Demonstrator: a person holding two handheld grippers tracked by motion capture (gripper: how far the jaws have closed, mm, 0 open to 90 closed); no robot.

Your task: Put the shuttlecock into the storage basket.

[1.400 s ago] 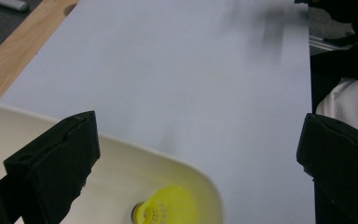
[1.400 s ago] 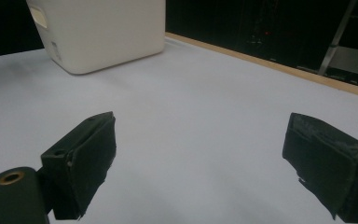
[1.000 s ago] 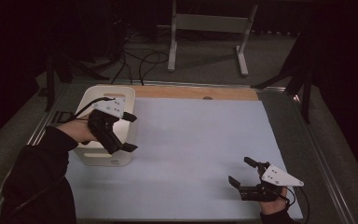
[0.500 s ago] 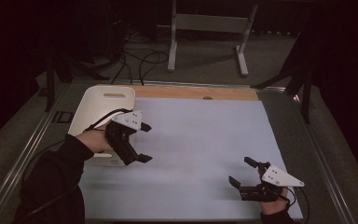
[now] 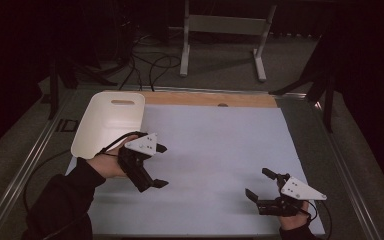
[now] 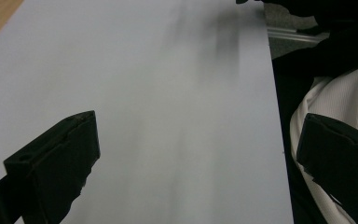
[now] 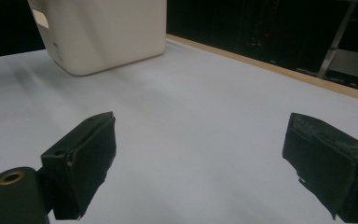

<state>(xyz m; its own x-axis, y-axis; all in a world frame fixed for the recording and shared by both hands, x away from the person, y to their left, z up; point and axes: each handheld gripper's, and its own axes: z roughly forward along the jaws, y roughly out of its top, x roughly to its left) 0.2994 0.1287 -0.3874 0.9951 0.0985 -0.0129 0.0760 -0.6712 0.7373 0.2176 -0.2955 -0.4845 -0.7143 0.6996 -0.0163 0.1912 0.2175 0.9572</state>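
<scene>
The cream-white plastic bin (image 5: 109, 122) sits at the far left corner of the table (image 5: 220, 150), on the pale sheet that covers it, its slotted handle at the far end. Its long axis runs from the person's side away toward the wooden strip (image 5: 210, 99) at the table's back edge, leaning slightly rightward as it recedes. In the right gripper view the bin (image 7: 100, 32) stands upright, well apart from the jaws.

The left gripper (image 5: 159, 167) hovers just beside the bin's near right corner, jaws spread wide and holding nothing; they point toward the table's middle and away from the bin. The left gripper view looks across bare sheet toward the person's white shirt (image 6: 326, 107). The right gripper (image 5: 261, 185) rests low near the table's right front, also gaping wide and empty, aimed leftward across the sheet.

Risks, as I judge them: the bin looks light and empty, so a sideways brush from the left hand (image 5: 107, 162) or its trailing cable could skid it toward the table's edge or turn it off its axis. A pinch on 1 thin wall alone could tilt or flex it. With the left gripper facing away, any reach back needs a turn of the wrist, and a hasty turn could knock the near rim.
</scene>
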